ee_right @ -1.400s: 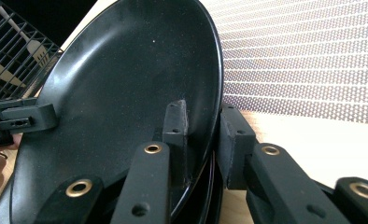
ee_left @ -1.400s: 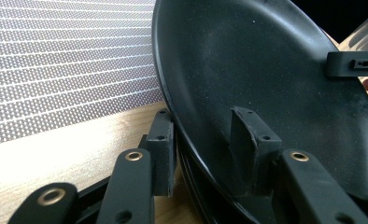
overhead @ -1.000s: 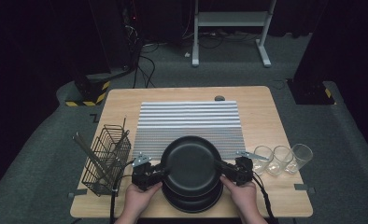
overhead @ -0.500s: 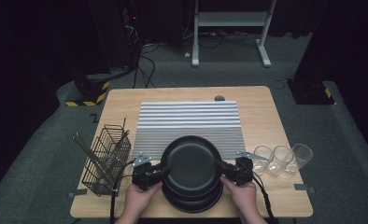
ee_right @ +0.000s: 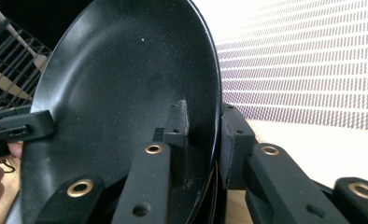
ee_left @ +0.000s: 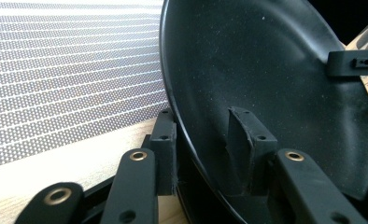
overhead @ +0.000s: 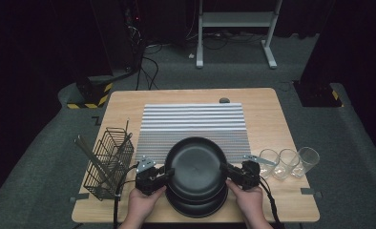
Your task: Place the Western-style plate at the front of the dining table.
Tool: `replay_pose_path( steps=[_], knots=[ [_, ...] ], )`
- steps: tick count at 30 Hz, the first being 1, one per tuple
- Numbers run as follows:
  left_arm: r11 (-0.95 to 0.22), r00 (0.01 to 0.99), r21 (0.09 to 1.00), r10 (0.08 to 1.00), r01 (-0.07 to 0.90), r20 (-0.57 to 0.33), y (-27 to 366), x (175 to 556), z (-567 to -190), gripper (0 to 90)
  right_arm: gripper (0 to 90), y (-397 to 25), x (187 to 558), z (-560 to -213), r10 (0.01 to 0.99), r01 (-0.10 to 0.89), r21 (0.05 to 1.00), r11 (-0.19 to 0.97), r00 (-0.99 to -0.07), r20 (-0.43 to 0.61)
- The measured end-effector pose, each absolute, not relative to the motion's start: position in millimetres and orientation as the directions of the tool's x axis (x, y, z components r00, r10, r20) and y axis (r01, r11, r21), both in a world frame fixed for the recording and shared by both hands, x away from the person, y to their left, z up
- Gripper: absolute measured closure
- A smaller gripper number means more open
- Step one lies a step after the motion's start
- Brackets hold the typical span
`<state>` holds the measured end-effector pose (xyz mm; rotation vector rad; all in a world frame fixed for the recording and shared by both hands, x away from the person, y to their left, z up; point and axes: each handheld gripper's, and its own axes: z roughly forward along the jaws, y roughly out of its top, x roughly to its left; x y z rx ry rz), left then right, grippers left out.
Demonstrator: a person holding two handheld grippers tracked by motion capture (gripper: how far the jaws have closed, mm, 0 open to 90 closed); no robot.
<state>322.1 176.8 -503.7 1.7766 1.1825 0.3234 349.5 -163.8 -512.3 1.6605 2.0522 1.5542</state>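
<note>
At the left edge of the wooden table (overhead: 119, 102) stands a black wire basket (overhead: 107, 162) with a few long sticks (overhead: 88, 153) leaning in it. Next to it, near the front edge, the left gripper (overhead: 166, 174) is held in the person's left hand (overhead: 141, 205); its jaws are pinched onto the left rim of the top black plate (overhead: 195, 164), and the left gripper view shows this plainly, one jaw inside the dish and the other under its outer side, with the rim between them. The plate sits at the front middle of the table, over a stack of black plates (overhead: 198, 206) (how many lie beneath cannot be counted), and its far edge overlaps the near edge of the striped grey mat (overhead: 193, 121) that covers the table's centre. In the left gripper view the plate (ee_left: 266, 79) stands tilted across the frame, with the mat (ee_left: 70, 70) behind it. On the plate's right rim the right gripper (overhead: 228, 172) is clamped the same way, gripped by the right hand (overhead: 248, 202); in the right gripper view one jaw lies inside the dish and one outside. Just beside that gripper, towards the right edge, three clear glasses (overhead: 288, 162) stand in a row, touching or nearly so. Beyond the table lie dark floor and the grey legs of a stand (overhead: 234, 21).
</note>
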Motion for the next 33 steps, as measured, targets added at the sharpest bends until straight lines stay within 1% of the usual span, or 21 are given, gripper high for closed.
replay_pose_path(
  steps=[8,17,19,24,27,33],
  knots=[
    [-0.085,0.502,0.821,0.825,0.565,-0.260,176.2,321.2,-503.4,64.7,77.2,-165.7,348.2,-510.5,0.759,0.677,0.727,-0.109,-0.416,0.501],
    [-0.067,0.516,0.837,0.813,0.542,-0.270,178.4,319.5,-503.1,67.7,79.0,-169.2,344.8,-506.3,0.745,0.649,0.751,-0.122,-0.439,0.502],
    [-0.058,0.521,0.840,0.806,0.540,-0.280,179.5,318.8,-503.5,68.0,79.7,-170.2,343.4,-505.2,0.739,0.642,0.757,-0.123,-0.450,0.502],
    [-0.041,0.535,0.854,0.794,0.519,-0.288,181.0,316.4,-502.2,69.8,81.0,-173.0,335.1,-500.0,0.719,0.579,0.806,-0.125,-0.507,0.476],
    [-0.036,0.534,0.849,0.792,0.527,-0.297,181.1,317.5,-502.9,69.8,80.8,-172.4,336.3,-500.2,0.713,0.585,0.801,-0.132,-0.506,0.487],
    [-0.044,0.541,0.855,0.790,0.517,-0.287,179.1,316.7,-502.9,69.9,80.0,-173.7,338.9,-503.1,0.711,0.596,0.792,-0.137,-0.497,0.497]
  ],
)
